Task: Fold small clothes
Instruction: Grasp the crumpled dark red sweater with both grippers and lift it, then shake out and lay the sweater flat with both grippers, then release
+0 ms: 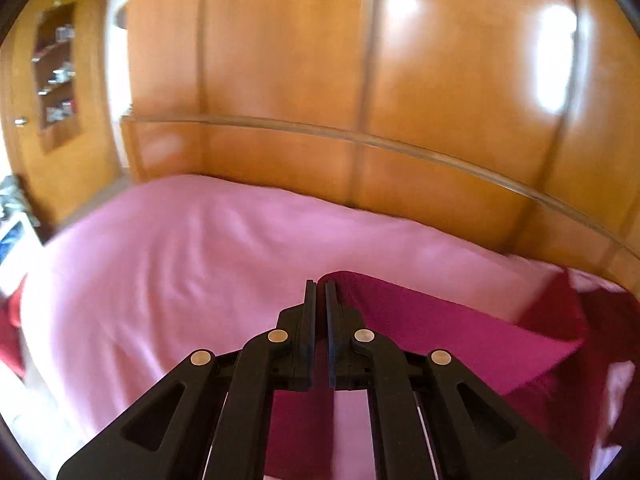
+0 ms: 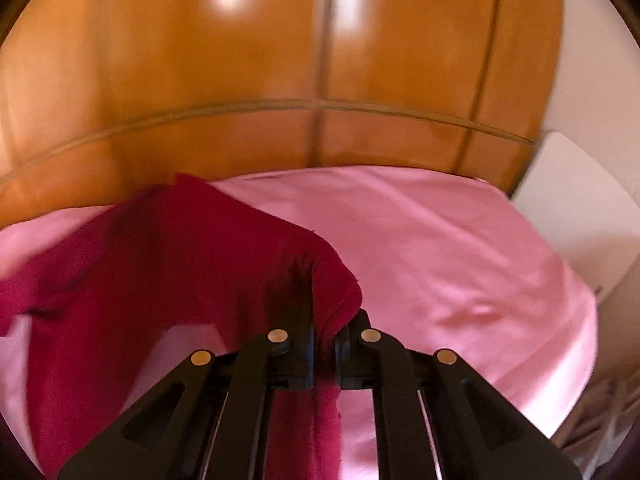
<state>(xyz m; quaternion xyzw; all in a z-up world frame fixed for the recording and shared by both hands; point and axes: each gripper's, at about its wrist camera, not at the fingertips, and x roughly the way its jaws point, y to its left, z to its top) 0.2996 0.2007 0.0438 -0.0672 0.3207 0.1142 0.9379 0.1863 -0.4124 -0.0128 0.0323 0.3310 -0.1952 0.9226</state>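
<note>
A dark magenta garment hangs over a bed with a pink sheet. My left gripper is shut on one edge of it; the cloth stretches off to the right and hangs below the jaws. In the right wrist view the same garment drapes over my right gripper, which is shut on another edge. The right fingertips are hidden under the cloth. The garment is lifted above the pink sheet and spreads to the left.
A glossy wooden headboard and wall panels rise behind the bed. A wooden niche with shelves is at the far left. A white cabinet stands right of the bed. The picture is motion-blurred.
</note>
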